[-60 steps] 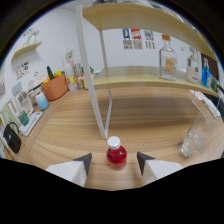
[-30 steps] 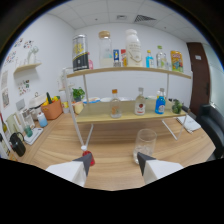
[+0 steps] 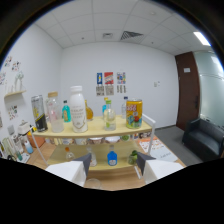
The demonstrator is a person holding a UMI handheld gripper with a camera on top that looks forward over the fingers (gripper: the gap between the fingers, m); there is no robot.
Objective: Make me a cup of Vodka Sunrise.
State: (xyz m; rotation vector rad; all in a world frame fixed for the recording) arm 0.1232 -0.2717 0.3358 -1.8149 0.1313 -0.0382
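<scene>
Gripper [image 3: 113, 165] raised since before; top shelf [image 3: 95, 134] now ahead.
Fingers spread, holding nothing; white bottle [image 3: 77, 109] stands upright, cap up.

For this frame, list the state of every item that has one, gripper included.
Two-finger gripper: open, empty.
Tall white bottle: upright on the top shelf, capped.
Yellow printed can: upright on the top shelf.
Small blue bottle: upright on the lower shelf, beyond the fingers.

bottle labels [image 3: 78, 116], wall posters [image 3: 108, 83], no lettering legible
</scene>
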